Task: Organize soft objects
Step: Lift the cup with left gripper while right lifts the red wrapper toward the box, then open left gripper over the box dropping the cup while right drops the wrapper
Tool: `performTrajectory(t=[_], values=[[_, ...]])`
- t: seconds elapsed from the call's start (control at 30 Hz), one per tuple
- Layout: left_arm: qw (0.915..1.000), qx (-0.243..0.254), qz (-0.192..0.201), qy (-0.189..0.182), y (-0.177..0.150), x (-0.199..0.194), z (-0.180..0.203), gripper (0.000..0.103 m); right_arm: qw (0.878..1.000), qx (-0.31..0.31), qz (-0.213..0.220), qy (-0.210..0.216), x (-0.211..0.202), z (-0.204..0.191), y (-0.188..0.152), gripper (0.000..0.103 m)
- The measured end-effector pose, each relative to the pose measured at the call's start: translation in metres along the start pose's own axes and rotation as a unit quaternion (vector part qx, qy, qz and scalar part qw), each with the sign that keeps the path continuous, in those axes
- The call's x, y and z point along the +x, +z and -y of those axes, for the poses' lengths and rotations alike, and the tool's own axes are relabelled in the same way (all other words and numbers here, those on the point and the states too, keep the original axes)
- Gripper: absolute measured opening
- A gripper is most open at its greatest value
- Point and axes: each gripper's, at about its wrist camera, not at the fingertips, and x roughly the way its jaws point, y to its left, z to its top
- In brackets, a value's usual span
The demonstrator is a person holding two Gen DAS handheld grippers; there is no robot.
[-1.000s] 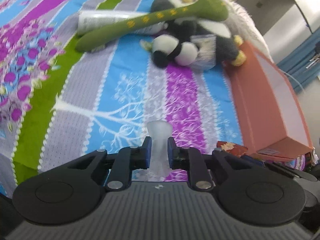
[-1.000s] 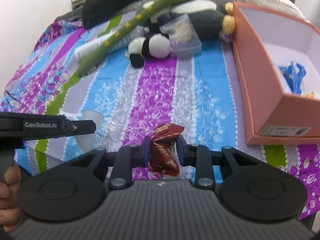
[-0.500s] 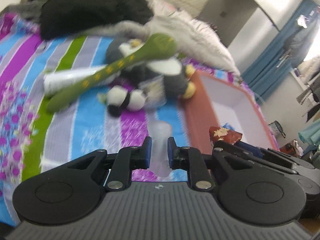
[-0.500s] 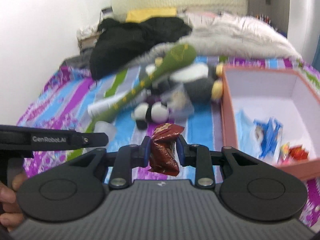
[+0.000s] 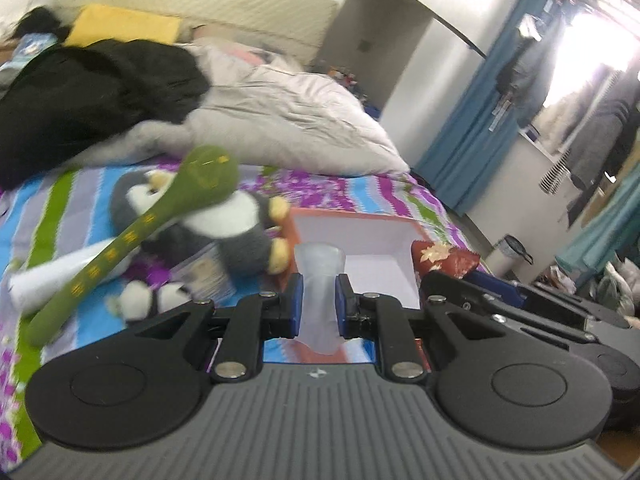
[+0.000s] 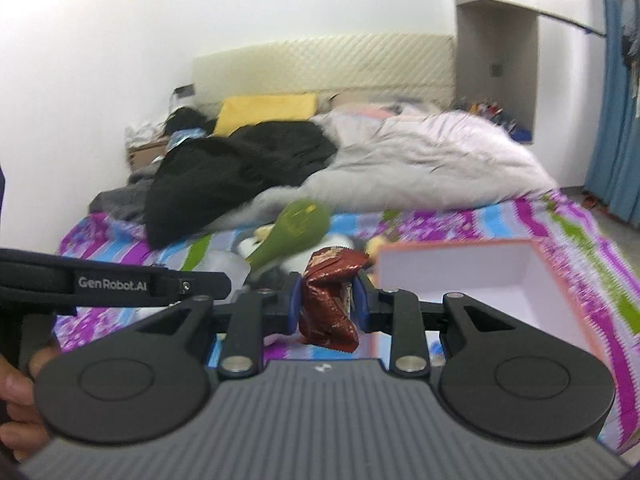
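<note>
Left claw: my left gripper (image 5: 319, 300) is clenched on a translucent soft cup (image 5: 320, 280), pinched at its waist.
Right claw: my right gripper (image 6: 326, 304) grasps a red snack packet (image 6: 328, 304).
Risk: the squashed cup may slip out; the crinkly packet could slide free.
Box: the orange box (image 6: 560, 276) lies ahead and right of both loads.

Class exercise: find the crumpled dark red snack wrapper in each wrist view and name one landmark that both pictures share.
Left wrist view: the red wrapper shows right of centre, held by the right gripper.
Right wrist view: the same wrapper sits at centre, pinched in that gripper.
Shared landmark: the orange box.
</note>
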Motion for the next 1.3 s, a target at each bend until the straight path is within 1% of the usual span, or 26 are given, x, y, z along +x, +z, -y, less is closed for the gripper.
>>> performTrajectory(t=[0.1,0.17,0.23,0.3,0.37,0.47,0.57,0.67,0.77,0.8,0.87,0.97,1.07,1.1,1.13,1.2,1.23,1.3], values=[[0.9996,0.017,-0.016,-0.019,0.010,0.025,0.023,0.020,1.000,0.006,0.001,-0.023,0.003,0.023,0.007,0.031],[0.9987,0.018,-0.039,-0.029,0.013,0.047,0.035,0.020,0.999,0.015,-0.006,-0.038,0.009,0.037,0.007,0.031],[0.9969,0.022,-0.064,-0.041,0.016,0.071,0.046,0.020,0.998,0.034,-0.024,-0.054,0.018,0.056,0.005,0.031],[0.9946,0.034,-0.088,-0.043,0.018,0.097,0.058,0.020,0.996,0.053,-0.049,-0.058,0.030,0.076,0.001,0.031],[0.9916,0.040,-0.113,-0.049,0.017,0.122,0.067,0.020,0.993,0.065,-0.067,-0.072,0.042,0.093,-0.004,0.031],[0.9860,0.049,-0.153,-0.044,0.010,0.166,0.079,0.020,0.988,0.076,-0.098,-0.087,0.067,0.117,-0.016,0.031],[0.9809,0.053,-0.185,-0.030,0.004,0.208,0.086,0.020,0.982,0.091,-0.132,-0.099,0.097,0.139,-0.032,0.031],[0.9729,0.043,-0.225,-0.028,0.000,0.248,0.085,0.020,0.975,0.115,-0.161,-0.096,0.119,0.158,-0.047,0.031],[0.9675,0.051,-0.248,-0.007,0.001,0.281,0.083,0.020,0.969,0.126,-0.187,-0.102,0.138,0.174,-0.061,0.031],[0.9658,0.051,-0.254,-0.008,0.001,0.291,0.082,0.020,0.967,0.126,-0.195,-0.100,0.143,0.178,-0.065,0.031],[0.9613,0.054,-0.270,-0.011,0.001,0.304,0.080,0.020,0.965,0.128,-0.206,-0.098,0.152,0.184,-0.073,0.031],[0.9604,0.051,-0.274,0.001,0.002,0.318,0.076,0.021,0.962,0.133,-0.219,-0.097,0.162,0.191,-0.081,0.031],[0.9571,0.042,-0.287,0.000,0.000,0.327,0.073,0.023,0.960,0.140,-0.224,-0.093,0.166,0.195,-0.087,0.031],[0.9560,0.045,-0.290,0.004,0.000,0.328,0.073,0.029,0.959,0.141,-0.226,-0.094,0.166,0.196,-0.086,0.033],[0.9553,0.048,-0.291,0.009,-0.001,0.329,0.073,0.033,0.959,0.142,-0.226,-0.096,0.167,0.198,-0.086,0.036],[0.9549,0.051,-0.293,0.008,0.000,0.328,0.074,0.036,0.959,0.142,-0.225,-0.101,0.166,0.199,-0.085,0.047],[0.9550,0.050,-0.292,0.005,0.002,0.327,0.075,0.040,0.959,0.142,-0.223,-0.100,0.164,0.198,-0.084,0.048],[0.9581,0.056,-0.281,0.002,0.006,0.318,0.077,0.041,0.961,0.140,-0.218,-0.100,0.157,0.196,-0.080,0.048]])
